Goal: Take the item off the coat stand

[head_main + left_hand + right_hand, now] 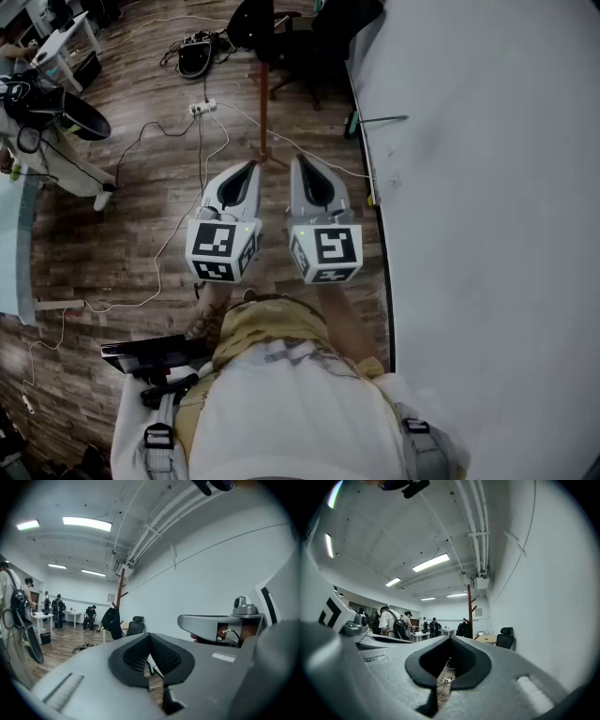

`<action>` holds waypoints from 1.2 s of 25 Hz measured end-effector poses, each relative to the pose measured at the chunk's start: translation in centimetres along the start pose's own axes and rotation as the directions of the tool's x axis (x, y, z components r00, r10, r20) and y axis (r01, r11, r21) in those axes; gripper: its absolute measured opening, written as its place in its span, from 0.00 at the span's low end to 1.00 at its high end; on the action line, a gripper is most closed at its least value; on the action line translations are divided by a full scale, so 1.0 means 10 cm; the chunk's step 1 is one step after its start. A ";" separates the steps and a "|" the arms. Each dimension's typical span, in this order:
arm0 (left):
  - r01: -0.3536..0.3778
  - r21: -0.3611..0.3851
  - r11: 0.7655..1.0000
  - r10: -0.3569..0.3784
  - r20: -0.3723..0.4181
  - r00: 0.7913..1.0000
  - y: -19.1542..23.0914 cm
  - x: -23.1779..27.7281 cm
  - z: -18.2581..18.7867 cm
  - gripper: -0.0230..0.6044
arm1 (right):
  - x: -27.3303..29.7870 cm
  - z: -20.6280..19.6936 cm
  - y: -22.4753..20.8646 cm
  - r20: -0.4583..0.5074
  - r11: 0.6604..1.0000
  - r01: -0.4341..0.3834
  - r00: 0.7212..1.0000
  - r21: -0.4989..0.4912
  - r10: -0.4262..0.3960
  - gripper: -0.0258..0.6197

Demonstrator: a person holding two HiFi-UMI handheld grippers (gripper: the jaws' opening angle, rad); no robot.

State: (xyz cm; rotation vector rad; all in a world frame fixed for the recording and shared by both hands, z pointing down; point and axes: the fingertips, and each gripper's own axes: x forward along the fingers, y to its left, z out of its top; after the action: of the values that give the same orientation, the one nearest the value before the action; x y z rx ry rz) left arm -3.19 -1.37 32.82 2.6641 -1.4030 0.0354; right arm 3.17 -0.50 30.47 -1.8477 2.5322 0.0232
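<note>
Left gripper (249, 167), right gripper (300, 161): pressed together, empty. We should near the red-brown wooden coat stand (263, 112) (well apart), then spread for its black hanging item (111, 619).

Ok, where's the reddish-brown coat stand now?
In the left gripper view the coat stand is left of centre, near the white wall, a black item hanging on it.

The left gripper (251, 167) and right gripper (298, 161) are held side by side in front of the torso (281, 403), near each other but not touching, both pointing forward, their marker cubes (223, 248) turned up toward the head. Each gripper's jaws are closed tip to tip with nothing between them. Bare forearms (339, 314) run back from the grippers to the body
</note>
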 end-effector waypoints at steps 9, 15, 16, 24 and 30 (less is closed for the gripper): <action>-0.019 0.024 1.000 0.019 0.030 0.999 0.06 0.13 0.10 0.04 | 0.13 0.07 -0.02 0.039 0.999 -0.034 0.999 0.005 0.034 0.03; -0.018 0.040 0.999 0.017 0.035 0.999 -0.06 0.22 0.07 0.04 | 0.07 0.02 -0.16 0.046 0.999 -0.047 0.998 -0.004 0.047 0.04; -0.017 0.039 0.999 0.016 0.032 0.999 -0.06 0.22 0.05 0.04 | 0.07 -0.01 -0.17 0.040 0.999 -0.045 0.998 -0.005 0.045 0.04; -0.018 0.048 0.999 0.017 0.005 1.000 0.02 0.24 -0.02 0.04 | 0.17 -0.08 -0.11 0.007 0.999 -0.048 0.999 -0.008 0.049 0.04; -0.017 0.028 0.999 0.017 -0.007 1.000 0.14 0.21 -0.08 0.04 | 0.26 -0.14 0.02 -0.009 0.998 -0.061 0.998 -0.012 0.061 0.04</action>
State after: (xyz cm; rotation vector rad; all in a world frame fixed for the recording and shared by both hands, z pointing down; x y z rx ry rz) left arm -3.11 -3.82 33.90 2.6716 -1.4332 0.0668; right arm 2.19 -2.93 31.84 -1.7781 2.5993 0.0303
